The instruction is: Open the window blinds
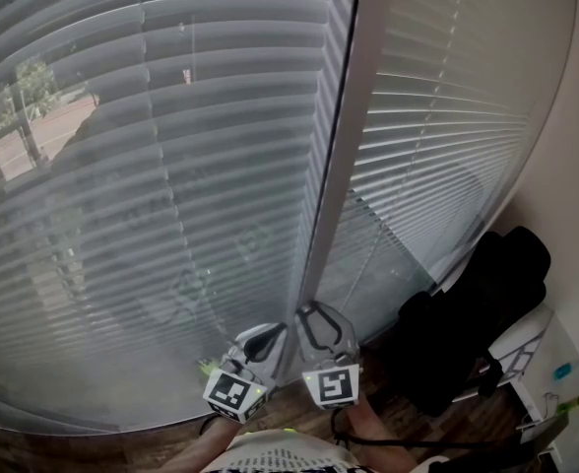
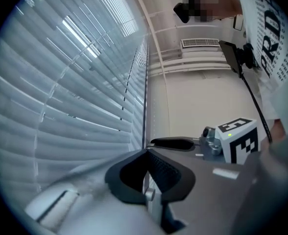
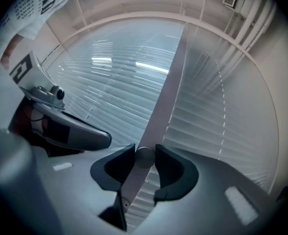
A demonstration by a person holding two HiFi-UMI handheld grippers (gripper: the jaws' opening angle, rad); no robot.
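Right gripper [image 3: 145, 153]: jaws closed on a slim pale plastic tilt wand [image 3: 132, 182], with a pad set against each side. The wand crosses the gap from above to below.

Left gripper [image 2: 146, 152]: jaw tips drawn together, with the same wand enclosed in the hollow behind them.

In the head view both grippers sit side by side, near each other, at the foot of a pale vertical window post [image 1: 344, 166]. The white horizontal-slat window blinds [image 1: 171, 166] hang just ahead of the jaws, one panel on either side of the post.

Left panel: slats tilted enough that trees and ground show hazily through. Right panel: slats look more nearly closed.

A black padded object [image 1: 477, 313], kind undetermined, stands well to the right on the wooden floor [image 1: 418, 432].
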